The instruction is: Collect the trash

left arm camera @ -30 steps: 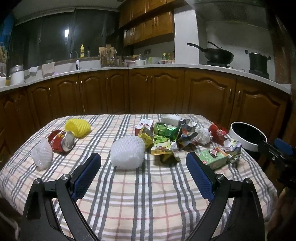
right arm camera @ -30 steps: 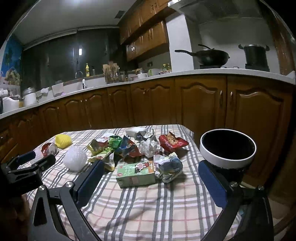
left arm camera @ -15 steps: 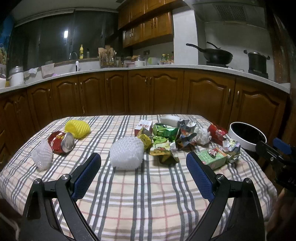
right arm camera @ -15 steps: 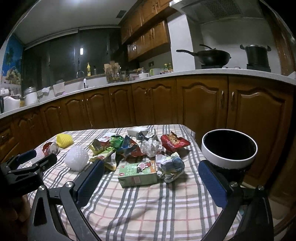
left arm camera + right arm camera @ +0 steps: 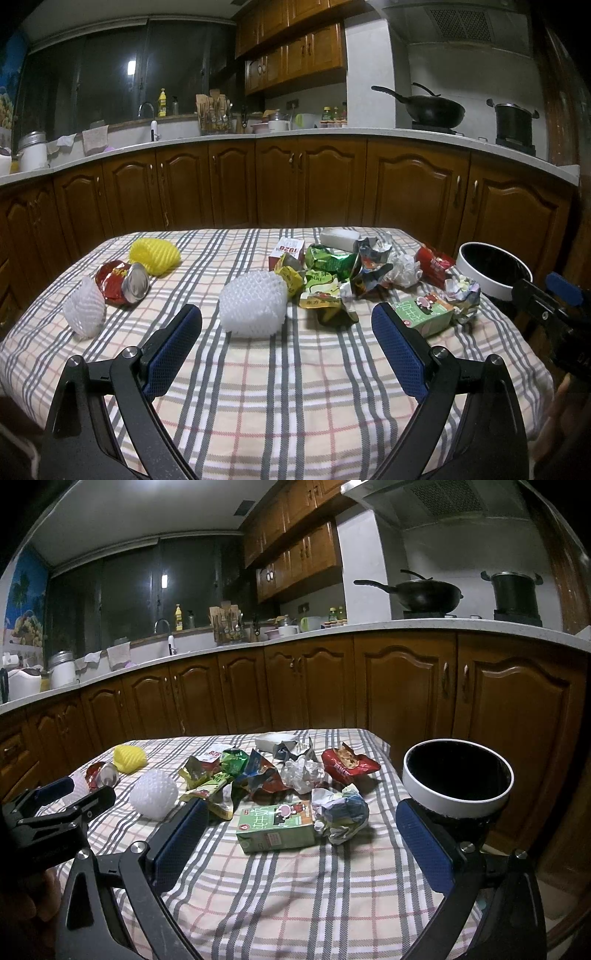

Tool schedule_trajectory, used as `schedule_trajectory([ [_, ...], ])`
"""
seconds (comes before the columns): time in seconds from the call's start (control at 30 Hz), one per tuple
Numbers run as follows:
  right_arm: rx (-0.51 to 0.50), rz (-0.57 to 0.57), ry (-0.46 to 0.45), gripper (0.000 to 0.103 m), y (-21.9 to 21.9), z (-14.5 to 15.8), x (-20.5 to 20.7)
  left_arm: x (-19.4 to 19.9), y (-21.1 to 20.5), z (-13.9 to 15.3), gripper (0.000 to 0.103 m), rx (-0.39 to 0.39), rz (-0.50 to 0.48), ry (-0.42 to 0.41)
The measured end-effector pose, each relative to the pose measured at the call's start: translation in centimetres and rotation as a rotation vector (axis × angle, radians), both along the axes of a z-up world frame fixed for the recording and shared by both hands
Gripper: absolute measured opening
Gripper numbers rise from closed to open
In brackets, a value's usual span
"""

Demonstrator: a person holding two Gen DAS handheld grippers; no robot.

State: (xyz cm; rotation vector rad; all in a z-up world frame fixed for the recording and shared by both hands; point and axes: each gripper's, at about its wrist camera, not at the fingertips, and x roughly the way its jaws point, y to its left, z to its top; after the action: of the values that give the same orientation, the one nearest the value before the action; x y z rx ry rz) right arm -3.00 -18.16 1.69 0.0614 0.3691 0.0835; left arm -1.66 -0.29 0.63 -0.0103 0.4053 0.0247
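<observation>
- Trash: my white foam net [image 5: 253,307] lies mid-table; the green carton [image 5: 276,826] and crumpled wrappers [image 5: 301,773] sit toward the table's right edge, unchanged from a second ago.
- Bin [image 5: 457,777]: just off the table's right edge.
- My left gripper [image 5: 286,341] and right gripper [image 5: 301,840]: both spread wide, empty, above the table's near edge, barely shifted.

1. Wooden base cabinets [image 5: 310,184] ran across mid-frame under a pale countertop [image 5: 258,134].
2. Upper wall cabinets [image 5: 295,55] hung at top centre.
3. Dark window [image 5: 110,74] filled the upper left, one light reflected in it.
4. Range hood [image 5: 443,498] sat upper right, above a wok [image 5: 424,594] and pot [image 5: 515,590].
5. Plaid tablecloth [image 5: 295,387] covered the foreground table.
</observation>
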Motion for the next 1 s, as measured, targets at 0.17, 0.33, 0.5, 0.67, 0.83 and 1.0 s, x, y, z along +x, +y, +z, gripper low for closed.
schedule_trajectory([
  [0.17, -0.001, 0.001, 0.000, 0.102, 0.0, 0.0, 0.0, 0.1, 0.0, 0.0, 0.095, 0.000, -0.001, 0.001],
  [0.33, -0.001, 0.001, -0.001, 0.102, 0.0, 0.0, 0.0, 0.0, 0.0, -0.1, 0.095, -0.001, -0.002, 0.003],
  [0.5, -0.001, 0.001, 0.001, 0.102, 0.1, 0.0, 0.0, 0.0, -0.1, -0.1, 0.095, -0.002, -0.002, 0.006],
  [0.67, 0.003, 0.008, 0.013, 0.102, 0.2, 0.0, 0.1, 0.5, 0.0, -0.5, 0.095, -0.022, -0.008, 0.034],
  [0.83, 0.029, 0.025, 0.047, 0.102, -0.1, -0.3, 0.8, 1.8, 0.8, -1.2, 0.095, -0.052, -0.008, 0.083],
  [1.0, 0.075, 0.022, 0.096, 0.102, -1.5, -1.0, 2.1, 3.3, 1.9, -1.6, 0.095, -0.075, 0.011, 0.123],
])
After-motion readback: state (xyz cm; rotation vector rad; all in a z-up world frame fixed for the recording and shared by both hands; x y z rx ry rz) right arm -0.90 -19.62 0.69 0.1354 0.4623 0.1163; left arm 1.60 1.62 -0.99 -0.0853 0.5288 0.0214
